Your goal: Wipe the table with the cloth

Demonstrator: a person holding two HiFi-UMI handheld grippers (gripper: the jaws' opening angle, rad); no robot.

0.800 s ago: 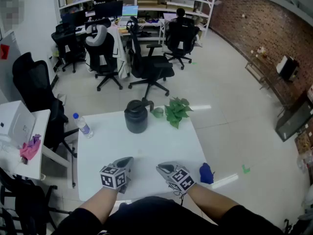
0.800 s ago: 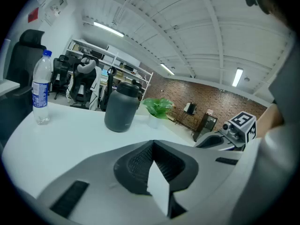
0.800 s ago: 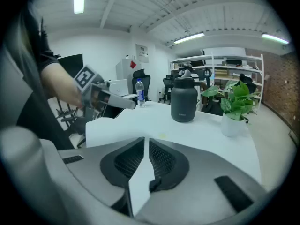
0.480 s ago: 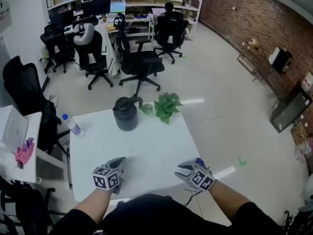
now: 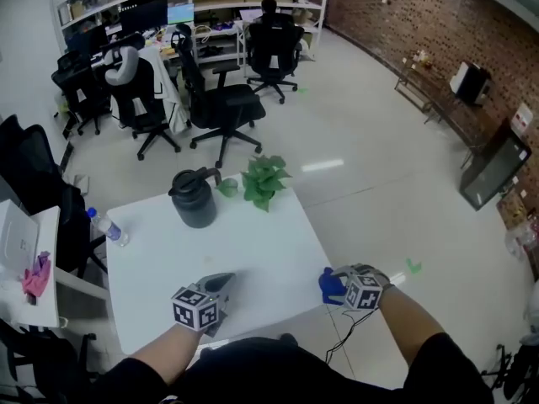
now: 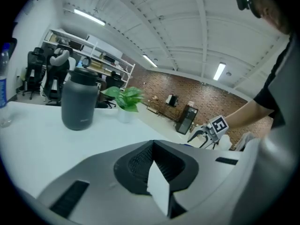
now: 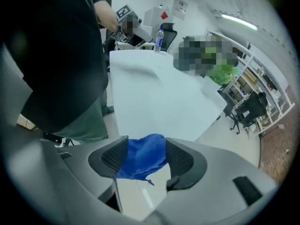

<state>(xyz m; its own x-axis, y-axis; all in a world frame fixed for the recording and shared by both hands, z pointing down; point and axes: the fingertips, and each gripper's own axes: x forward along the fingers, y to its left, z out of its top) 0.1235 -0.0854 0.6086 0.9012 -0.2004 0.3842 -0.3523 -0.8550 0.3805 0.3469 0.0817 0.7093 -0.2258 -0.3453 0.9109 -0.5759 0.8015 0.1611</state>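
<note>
The blue cloth [image 5: 330, 286] lies bunched at the front right corner of the white table [image 5: 253, 234]. My right gripper [image 5: 341, 278] points steeply down over it. In the right gripper view the cloth [image 7: 140, 156] sits between the two dark pads [image 7: 108, 159], and my right gripper [image 7: 140, 162] stands wide open around it. My left gripper [image 5: 221, 283] rests low over the table's front edge, well left of the cloth. In the left gripper view my left gripper [image 6: 152, 165] has its jaws together with nothing between them, and the right gripper [image 6: 206, 132] shows far off to the right.
A dark grey jug [image 5: 194, 199], a small potted plant [image 5: 261, 179] and a water bottle [image 5: 108, 228] stand along the table's far side. Office chairs [image 5: 221, 108] and desks fill the floor beyond. A side desk [image 5: 25, 251] stands to the left.
My right gripper has swung right and down from the table's front middle to the blue cloth at the corner. The left gripper has stayed about where it was.
</note>
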